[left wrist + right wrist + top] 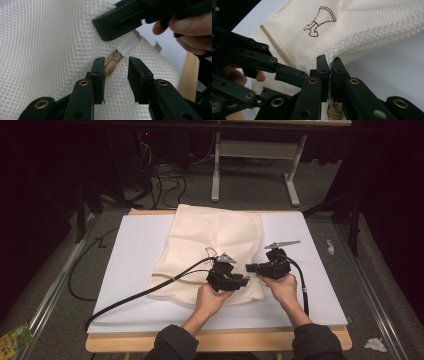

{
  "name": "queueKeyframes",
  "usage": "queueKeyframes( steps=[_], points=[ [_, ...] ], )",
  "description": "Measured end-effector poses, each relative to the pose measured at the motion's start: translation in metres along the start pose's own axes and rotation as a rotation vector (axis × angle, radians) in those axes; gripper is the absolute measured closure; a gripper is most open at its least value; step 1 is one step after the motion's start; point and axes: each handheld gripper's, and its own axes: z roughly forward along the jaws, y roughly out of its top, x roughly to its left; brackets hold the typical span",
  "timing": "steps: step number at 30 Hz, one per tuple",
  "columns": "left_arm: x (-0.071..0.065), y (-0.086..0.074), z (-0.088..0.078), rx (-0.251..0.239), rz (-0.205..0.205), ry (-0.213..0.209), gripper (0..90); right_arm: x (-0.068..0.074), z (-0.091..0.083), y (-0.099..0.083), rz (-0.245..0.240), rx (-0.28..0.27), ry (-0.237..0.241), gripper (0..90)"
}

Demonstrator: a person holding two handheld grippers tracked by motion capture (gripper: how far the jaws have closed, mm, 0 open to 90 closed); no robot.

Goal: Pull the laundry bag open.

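Cable [145, 293]: I see it trailing off my left tool across the white sheet [130, 265].
Mesh bag [215, 240]: lies cream-coloured mid-table, near edge by both hands.
Left gripper [116, 68]: my jaws stand apart, a beige cord end [111, 64] between them, touching the left jaw.
Right gripper [329, 72]: my jaws are clenched on the mesh bag's edge, lifting it into folds.
Printed mark [319, 21]: brown outline beyond the right jaws.

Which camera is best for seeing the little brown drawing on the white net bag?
The right gripper view: the small brown outline drawing sits sharp and whole on the cream mesh bag. In the high view the bag is far off, and the drawing is too small to make out. The left gripper view shows plain mesh.
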Motion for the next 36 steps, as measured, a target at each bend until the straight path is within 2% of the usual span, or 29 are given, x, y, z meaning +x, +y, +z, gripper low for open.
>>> queueKeyframes(
  steps=[3,7,16,19,27,29,36],
  points=[
    [0.0023,-0.0013,0.0040,0.008,-0.013,-0.004,67.0,0.0008,-0.0011,0.0002,-0.001,0.000,0.000,88.6],
    [0.0017,-0.0013,0.0049,-0.007,-0.023,-0.022,68.7,0.0002,-0.0003,0.0000,-0.002,0.001,0.003,88.6],
    [0.0018,0.0008,0.0072,-0.019,-0.020,-0.041,81.7,0.0007,0.0001,0.0001,-0.002,-0.001,0.011,88.5],
    [0.0004,0.0016,0.0071,-0.022,-0.012,-0.032,84.8,0.0018,0.0002,0.0003,-0.003,-0.002,0.011,88.5],
    [0.0011,0.0022,0.0057,-0.013,0.006,-0.025,87.0,0.0014,0.0002,0.0006,-0.006,0.001,0.016,88.2],
    [0.0014,0.0030,0.0051,-0.007,0.008,-0.025,87.1,0.0027,0.0003,0.0009,-0.021,0.017,-0.001,87.7],
    [0.0018,0.0062,0.0018,-0.016,0.000,-0.030,87.3,0.0041,-0.0027,0.0005,-0.026,0.019,-0.007,85.2]
  ],
)
